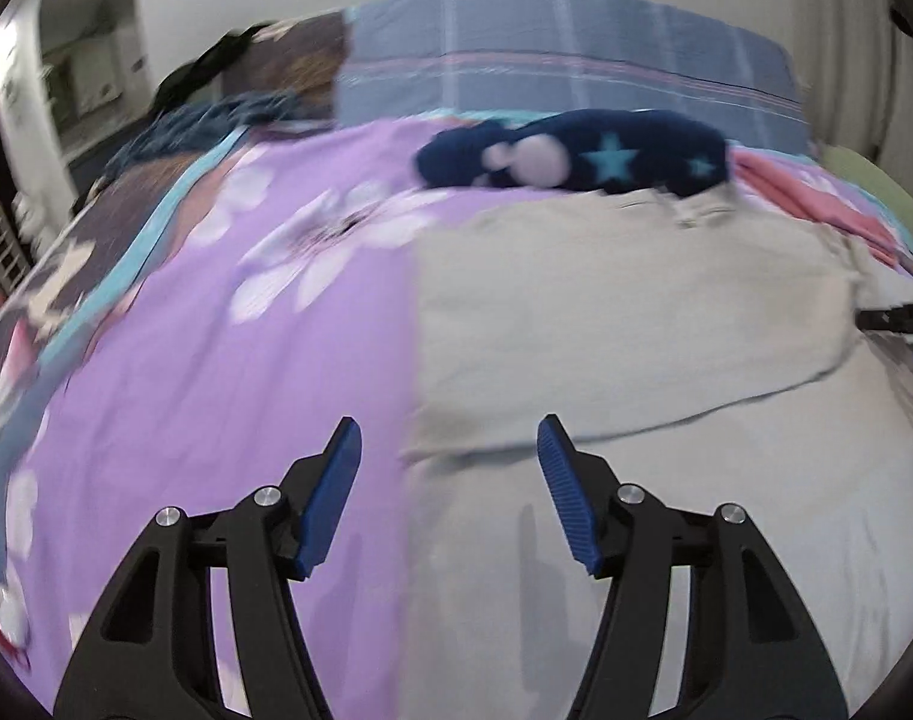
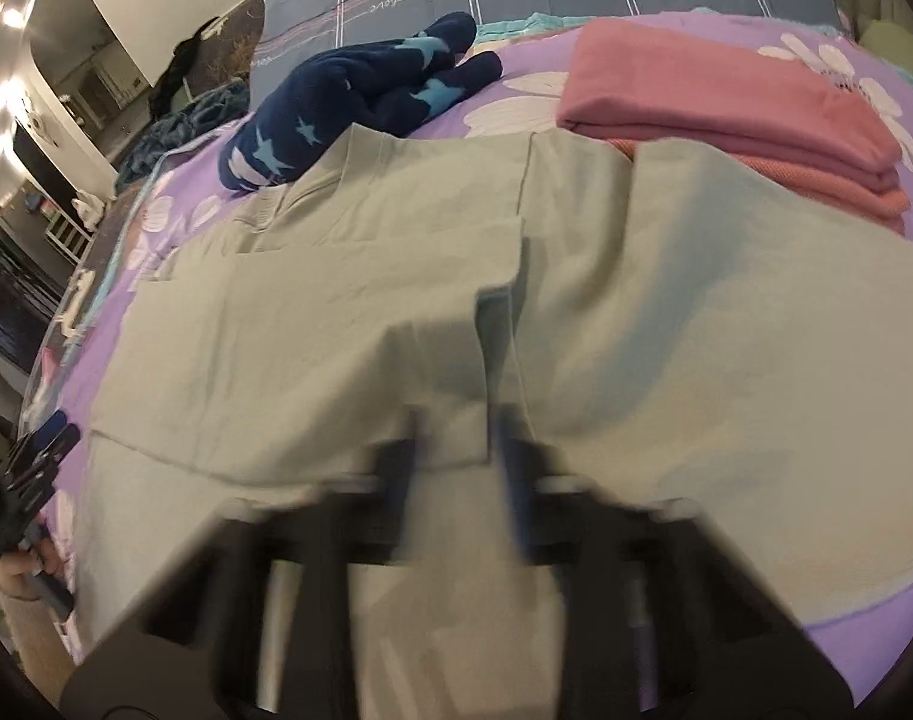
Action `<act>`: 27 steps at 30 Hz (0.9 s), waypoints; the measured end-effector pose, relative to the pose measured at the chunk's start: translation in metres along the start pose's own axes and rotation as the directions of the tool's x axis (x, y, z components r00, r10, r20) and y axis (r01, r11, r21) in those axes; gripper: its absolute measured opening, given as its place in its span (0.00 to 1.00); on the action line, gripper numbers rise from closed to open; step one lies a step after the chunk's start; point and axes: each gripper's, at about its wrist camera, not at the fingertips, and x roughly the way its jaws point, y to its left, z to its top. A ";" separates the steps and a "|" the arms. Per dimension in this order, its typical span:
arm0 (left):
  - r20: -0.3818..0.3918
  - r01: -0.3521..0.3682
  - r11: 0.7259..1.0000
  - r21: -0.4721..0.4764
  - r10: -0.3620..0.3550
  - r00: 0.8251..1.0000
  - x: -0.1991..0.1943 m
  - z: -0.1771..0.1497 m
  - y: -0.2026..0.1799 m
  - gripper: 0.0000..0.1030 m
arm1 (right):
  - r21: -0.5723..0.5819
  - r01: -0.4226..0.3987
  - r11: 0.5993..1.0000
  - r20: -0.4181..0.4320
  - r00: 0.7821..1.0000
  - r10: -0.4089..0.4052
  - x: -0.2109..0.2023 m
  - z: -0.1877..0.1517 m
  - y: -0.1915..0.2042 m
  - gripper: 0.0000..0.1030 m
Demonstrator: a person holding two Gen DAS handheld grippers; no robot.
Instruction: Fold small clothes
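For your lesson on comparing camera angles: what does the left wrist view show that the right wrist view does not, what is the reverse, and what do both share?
Only the left wrist view: the left gripper seen from behind, its blue pads apart with nothing between them, over the near left edge of the shirt.

Only the right wrist view: the right gripper, blurred, with shirt fabric between its fingers, and the pink stack shown as neatly folded layers.

Both: the pale green shirt on the purple floral bedspread, and the navy star-patterned garment beyond it.
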 end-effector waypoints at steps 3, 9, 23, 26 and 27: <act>-0.044 0.003 0.999 -0.043 -0.005 0.999 0.007 -0.009 0.017 0.60 | 0.061 -0.027 0.998 0.033 0.999 0.025 -0.016 0.000 0.002 0.04; -0.072 0.021 0.994 -0.104 -0.028 0.997 0.019 -0.020 0.032 0.60 | 0.040 0.055 0.998 0.046 0.997 -0.057 -0.052 -0.018 0.000 0.04; 0.077 0.267 0.940 -0.214 -0.256 0.964 0.016 0.023 0.058 0.51 | -0.123 0.039 0.992 0.127 0.992 -0.023 -0.049 0.014 0.090 0.34; 0.014 0.338 0.897 -0.284 -0.349 0.937 0.053 0.027 0.062 0.31 | -0.214 -0.009 0.977 0.105 0.994 0.032 -0.028 0.035 0.141 0.34; 0.002 0.345 0.889 -0.300 -0.361 0.933 0.062 0.024 0.063 0.31 | -0.248 -0.017 0.969 0.093 0.995 0.041 -0.020 0.042 0.158 0.34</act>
